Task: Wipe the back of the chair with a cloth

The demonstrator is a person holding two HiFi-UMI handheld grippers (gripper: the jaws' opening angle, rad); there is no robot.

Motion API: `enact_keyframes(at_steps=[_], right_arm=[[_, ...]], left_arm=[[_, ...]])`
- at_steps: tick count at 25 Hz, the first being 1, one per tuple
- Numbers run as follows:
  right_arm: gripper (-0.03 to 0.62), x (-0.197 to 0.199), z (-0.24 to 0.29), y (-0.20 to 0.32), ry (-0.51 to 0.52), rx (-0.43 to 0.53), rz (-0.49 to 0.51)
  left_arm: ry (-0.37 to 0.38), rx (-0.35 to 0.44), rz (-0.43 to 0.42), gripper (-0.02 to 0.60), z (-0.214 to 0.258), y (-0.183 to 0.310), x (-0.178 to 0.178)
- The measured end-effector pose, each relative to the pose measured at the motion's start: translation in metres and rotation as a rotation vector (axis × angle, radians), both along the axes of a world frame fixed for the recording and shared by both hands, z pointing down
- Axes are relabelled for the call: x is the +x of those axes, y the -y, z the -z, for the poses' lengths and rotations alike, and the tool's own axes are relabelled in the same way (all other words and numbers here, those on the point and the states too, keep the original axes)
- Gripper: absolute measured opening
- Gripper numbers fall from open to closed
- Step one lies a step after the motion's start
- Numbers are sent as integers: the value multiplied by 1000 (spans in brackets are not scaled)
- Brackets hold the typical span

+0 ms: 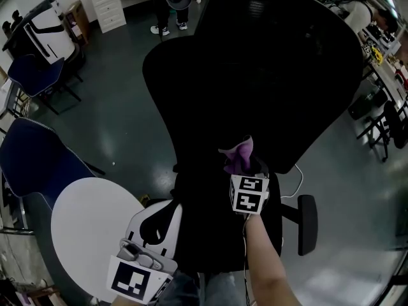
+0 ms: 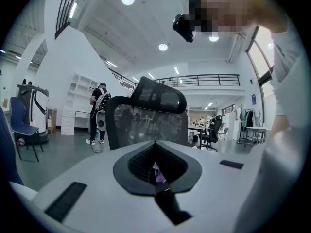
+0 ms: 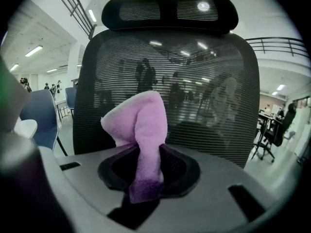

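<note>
One purple cloth sticks up out of the right hand-held gripper, jaws clenched on its lower end. Just ahead of it is the chair back, all black mesh. Whether cloth touches mesh, I can't tell. Meanwhile the left hand-held gripper sits lower, off to the right one's left, jaws pressed together, facing that chair back too

I'm in a large open office: a mesh chair before me, blue chairs, white drawers, cluttered desks, a railed balcony under a high ceiling.
</note>
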State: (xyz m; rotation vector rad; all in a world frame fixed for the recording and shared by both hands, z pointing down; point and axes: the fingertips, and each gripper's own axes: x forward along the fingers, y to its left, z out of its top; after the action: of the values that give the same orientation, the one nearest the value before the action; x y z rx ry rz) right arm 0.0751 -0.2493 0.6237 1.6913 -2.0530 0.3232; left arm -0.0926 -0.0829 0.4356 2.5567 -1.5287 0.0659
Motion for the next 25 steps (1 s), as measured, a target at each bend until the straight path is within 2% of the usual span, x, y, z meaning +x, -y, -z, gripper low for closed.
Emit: enact_keyframes(at_steps=[7,17,20,25], right_arm=[[107,64,-5,3,-9,-5,-90],[107,162,-13,-7,9,-37,-283],[107,167,-14,-9,19,-43,-290],[106,148,-8,-15,47,-46,-236]], left_arm=[[-6,-31,-42,11,-5,11,21],[-4,-39,-87,11,-7,24,46],[-8,-39,-95,11,-6,26,53],[1,-9,-108,11,2,27,59]])
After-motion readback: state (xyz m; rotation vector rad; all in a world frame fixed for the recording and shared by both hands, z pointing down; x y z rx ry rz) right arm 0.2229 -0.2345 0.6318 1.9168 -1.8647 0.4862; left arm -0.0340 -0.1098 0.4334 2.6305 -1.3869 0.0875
